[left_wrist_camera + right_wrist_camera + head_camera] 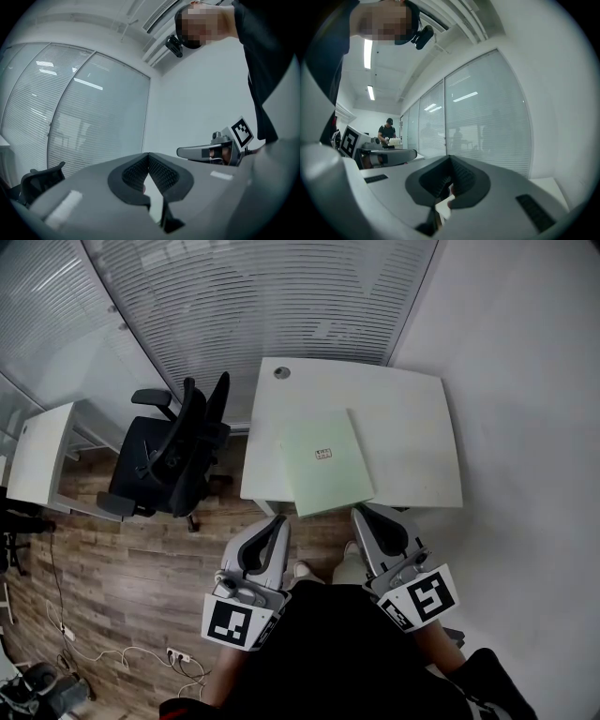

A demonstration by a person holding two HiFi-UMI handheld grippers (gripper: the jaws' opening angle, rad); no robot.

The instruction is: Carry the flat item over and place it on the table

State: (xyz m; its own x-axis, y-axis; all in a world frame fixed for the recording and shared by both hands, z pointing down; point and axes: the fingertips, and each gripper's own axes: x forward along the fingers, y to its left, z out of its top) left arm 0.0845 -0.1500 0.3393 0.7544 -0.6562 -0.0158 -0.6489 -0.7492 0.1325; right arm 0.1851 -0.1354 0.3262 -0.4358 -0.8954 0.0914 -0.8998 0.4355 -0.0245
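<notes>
Close to you, your left gripper (281, 521) and right gripper (362, 512) point level, side by side. The jaws of both are pressed together, with nothing pinched. Just past their tips is the white table (412, 427). The flat green sheet (325, 474) lies on it, a bit crooked. Its near edge pokes out over the table edge, just beside the right gripper's tip. A small label (324, 454) sits on the sheet. A black chair (169, 456) stands left of the table. Behind are window blinds (262, 296).
</notes>
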